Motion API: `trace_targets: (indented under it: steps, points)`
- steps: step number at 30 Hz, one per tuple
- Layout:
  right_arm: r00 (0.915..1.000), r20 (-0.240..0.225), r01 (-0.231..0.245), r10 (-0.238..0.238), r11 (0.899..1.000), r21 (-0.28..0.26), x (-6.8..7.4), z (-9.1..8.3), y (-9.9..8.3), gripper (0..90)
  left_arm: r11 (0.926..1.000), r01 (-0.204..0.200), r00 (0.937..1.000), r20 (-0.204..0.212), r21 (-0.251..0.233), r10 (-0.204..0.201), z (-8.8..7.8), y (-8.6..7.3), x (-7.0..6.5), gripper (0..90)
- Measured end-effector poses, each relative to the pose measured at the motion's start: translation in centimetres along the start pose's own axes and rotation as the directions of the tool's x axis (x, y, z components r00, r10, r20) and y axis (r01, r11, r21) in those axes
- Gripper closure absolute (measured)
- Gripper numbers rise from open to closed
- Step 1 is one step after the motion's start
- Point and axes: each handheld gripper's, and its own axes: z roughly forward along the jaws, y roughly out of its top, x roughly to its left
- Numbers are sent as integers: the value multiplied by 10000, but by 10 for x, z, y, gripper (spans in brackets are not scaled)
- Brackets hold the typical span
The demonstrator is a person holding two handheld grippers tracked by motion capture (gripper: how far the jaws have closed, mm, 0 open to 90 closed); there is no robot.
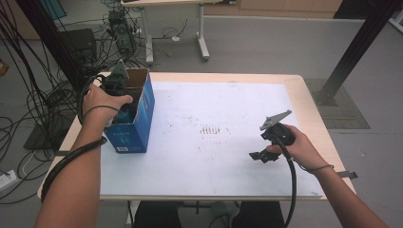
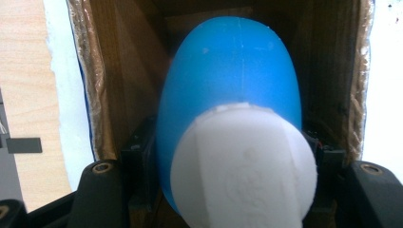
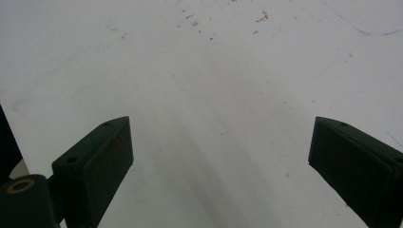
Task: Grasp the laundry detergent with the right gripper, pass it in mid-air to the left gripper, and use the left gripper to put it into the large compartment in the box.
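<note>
the blue bottle hides the box floor from you; its white cap is blurred and cut off below, embossing unreadable.

I see my left gripper clamped on a blue bottle with a white cap, the black jaws pressing its sides just behind the cap. The bottle points into an open cardboard box, brown inside. Left of the box lie a white sheet and the wooden table.
</note>
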Motion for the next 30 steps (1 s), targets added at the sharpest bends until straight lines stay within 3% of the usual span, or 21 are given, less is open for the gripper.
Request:
trace_targets:
  steps: [30]
  points:
    - [10000, -15, -3, 3, 10000, 8, 2, 0, 0, 76, 10000, 39, 10000, 80, -22, -39, 0, -1, 2, 372]
